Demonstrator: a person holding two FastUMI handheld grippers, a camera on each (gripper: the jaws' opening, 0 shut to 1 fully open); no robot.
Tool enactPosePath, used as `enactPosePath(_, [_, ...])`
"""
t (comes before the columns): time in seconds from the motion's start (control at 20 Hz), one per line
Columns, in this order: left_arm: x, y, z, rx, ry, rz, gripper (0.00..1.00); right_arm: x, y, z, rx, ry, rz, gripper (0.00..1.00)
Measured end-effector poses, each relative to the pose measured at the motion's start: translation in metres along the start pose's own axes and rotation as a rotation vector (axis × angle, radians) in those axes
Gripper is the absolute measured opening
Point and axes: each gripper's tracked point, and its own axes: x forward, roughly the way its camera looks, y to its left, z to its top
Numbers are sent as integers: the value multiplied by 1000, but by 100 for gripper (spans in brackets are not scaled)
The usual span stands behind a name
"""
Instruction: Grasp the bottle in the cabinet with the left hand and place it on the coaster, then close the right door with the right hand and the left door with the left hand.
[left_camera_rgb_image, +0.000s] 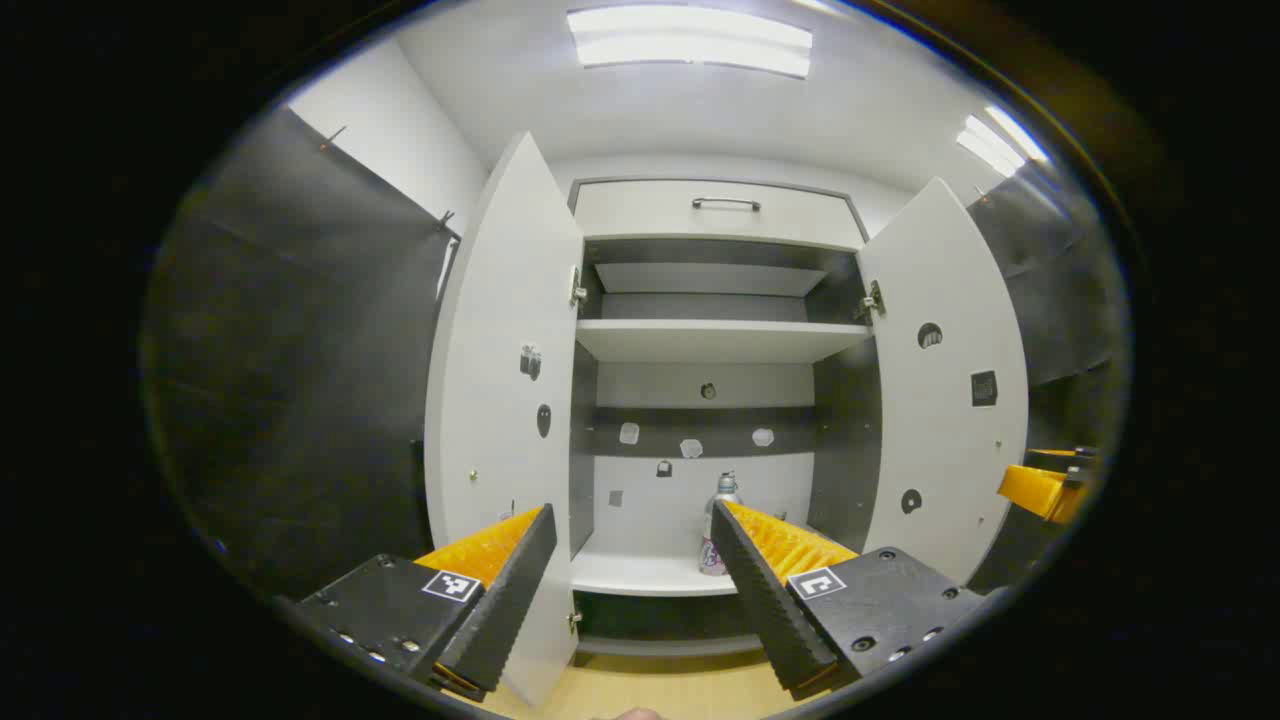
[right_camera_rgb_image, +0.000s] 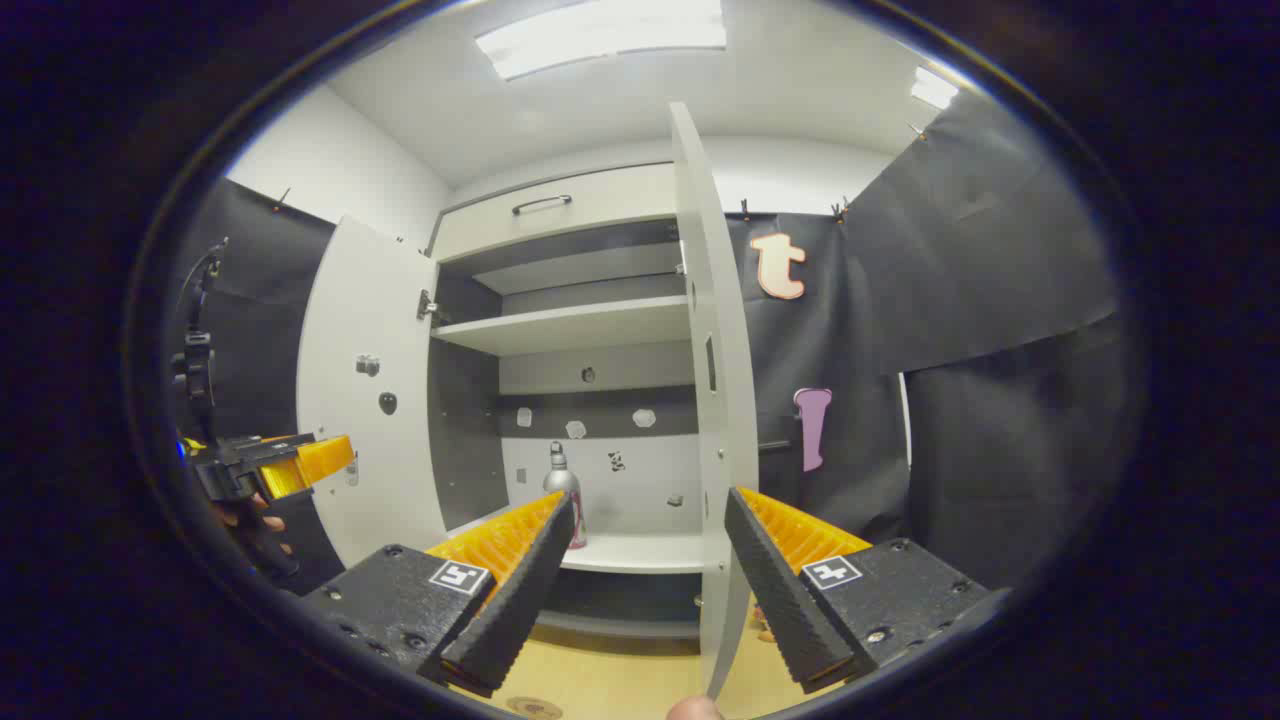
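A silver bottle (left_camera_rgb_image: 722, 500) with a pink label stands upright on the lower shelf of the white cabinet (left_camera_rgb_image: 715, 340), partly behind one finger of my left gripper (left_camera_rgb_image: 633, 515). That gripper is open, well short of the shelf, holding nothing. Both doors hang open: the left door (left_camera_rgb_image: 500, 400) and the right door (left_camera_rgb_image: 945, 390). In the right gripper view the bottle (right_camera_rgb_image: 562, 482) is small and far, and the right door (right_camera_rgb_image: 712, 400) is seen edge-on beyond my open right gripper (right_camera_rgb_image: 650, 505). A round coaster (right_camera_rgb_image: 533, 707) lies on the wooden table at the bottom edge.
The wooden table (right_camera_rgb_image: 620, 680) runs up to the cabinet's base. A closed drawer with a metal handle (left_camera_rgb_image: 725, 203) tops the cabinet. My left gripper (right_camera_rgb_image: 270, 465), held by a hand, appears at the left; my right gripper (left_camera_rgb_image: 1040, 490) at the far right.
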Motion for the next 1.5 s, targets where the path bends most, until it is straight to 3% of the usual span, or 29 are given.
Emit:
enactPosePath(0.05, [0, 2, 1, 10, -4, 14, 96, 1, 1, 1, 0, -8, 6, 99])
enactPosePath(0.3, [-2, 5, -16, 4, 41, 42, 100, 10, 6, -3, -48, -16, 16, 99])
enactPosePath(0.5, [-1, 13, -5, 7, 7, 60, 100, 14, 7, -2, -39, -23, 17, 99])
enactPosePath(1.0, [48, -36, -24, -39, 20, -86, 96, 8, 0, 1, -69, -40, -32, 96])
enactPosePath(1.2, [84, -63, -47, -55, 66, -150, 100, -1, -27, -1, -73, -44, -123, 99])
enactPosePath(1.25, [92, -69, -53, -55, 77, -166, 96, -5, -36, -3, -74, -37, -148, 98])
enactPosePath(1.35, [111, -79, -64, -50, 94, -192, 100, -14, -53, -3, -79, -36, -206, 98])
enactPosePath(1.45, [130, -91, -75, -47, 106, -219, 96, -22, -70, -5, -82, -32, -266, 99])
enactPosePath(1.5, [139, -96, -81, -40, 118, -225, 100, -27, -78, -7, -80, -27, -289, 99])
